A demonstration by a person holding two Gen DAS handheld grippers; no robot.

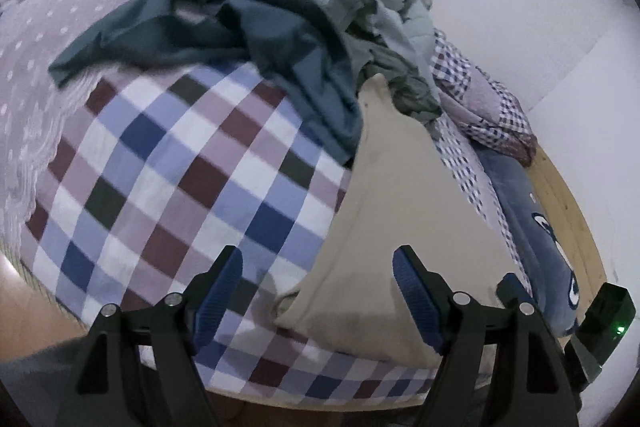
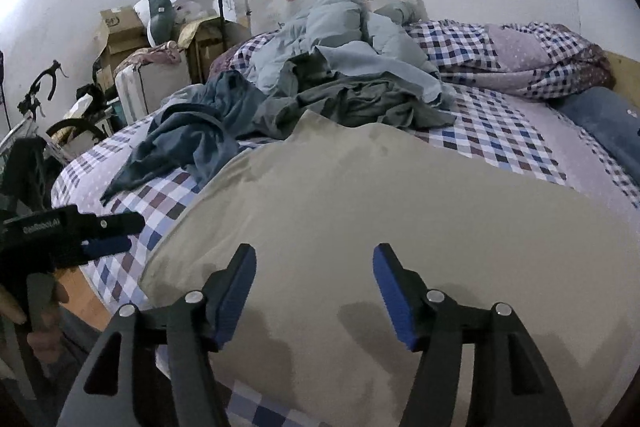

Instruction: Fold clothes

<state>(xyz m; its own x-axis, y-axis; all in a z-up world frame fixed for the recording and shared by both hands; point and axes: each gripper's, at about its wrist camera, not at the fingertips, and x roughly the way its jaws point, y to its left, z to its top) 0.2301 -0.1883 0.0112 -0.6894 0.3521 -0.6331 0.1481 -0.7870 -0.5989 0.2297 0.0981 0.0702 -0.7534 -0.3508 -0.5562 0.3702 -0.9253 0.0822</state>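
The right gripper (image 2: 314, 291) hangs with its blue pads spread wide and empty above a beige garment (image 2: 400, 219) laid out smooth across the near part of the bed (image 2: 500, 131), nothing caught between the jaws. At the left, the left gripper (image 1: 318, 293) is likewise open and holds nothing, poised over the checked bedspread (image 1: 168, 179) beside the beige garment's near edge. The beige piece lies flat, though whether it is already folded or merely spread for folding cannot be told from these views. Behind it a heap waits untouched: a dark teal garment (image 1: 248, 23) sprawled and crumpled, an olive-grey garment (image 2: 360, 103) bunched beside it, and pale blue-grey clothing (image 2: 340, 31) piled toward the wall. By that showing, the job appears to be in its early stretch, with most of the laundry still to be sorted and folded.
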